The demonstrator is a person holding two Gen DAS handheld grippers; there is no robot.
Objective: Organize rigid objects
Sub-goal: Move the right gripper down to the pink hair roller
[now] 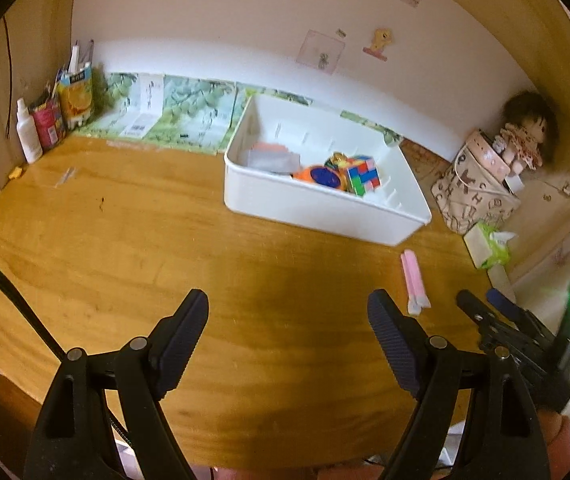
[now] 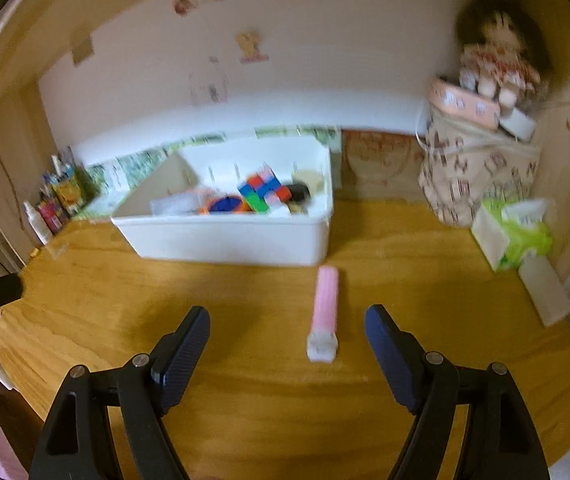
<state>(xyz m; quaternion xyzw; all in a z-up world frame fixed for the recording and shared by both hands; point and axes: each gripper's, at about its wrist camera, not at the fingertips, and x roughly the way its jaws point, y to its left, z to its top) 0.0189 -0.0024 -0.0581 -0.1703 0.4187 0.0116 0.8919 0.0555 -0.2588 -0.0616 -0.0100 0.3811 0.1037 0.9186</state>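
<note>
Both grippers, left and right, are gaping wide w/ nothing held. Bin is already holding cube etc.; pink stick is prob. last, lying near bin.

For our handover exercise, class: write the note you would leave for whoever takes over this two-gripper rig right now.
Left gripper: open, empty, over bare table.
Right gripper: open, empty, lined up on the pink stick, which lies flat on the table in front of the white bin, its white end nearest the gripper.
Done: the puzzle cube, an orange and blue toy and a few other pieces are in the bin.
Left: pick up the pink stick and put it in the bin. It looks like the last loose item in front of the bin.
</note>
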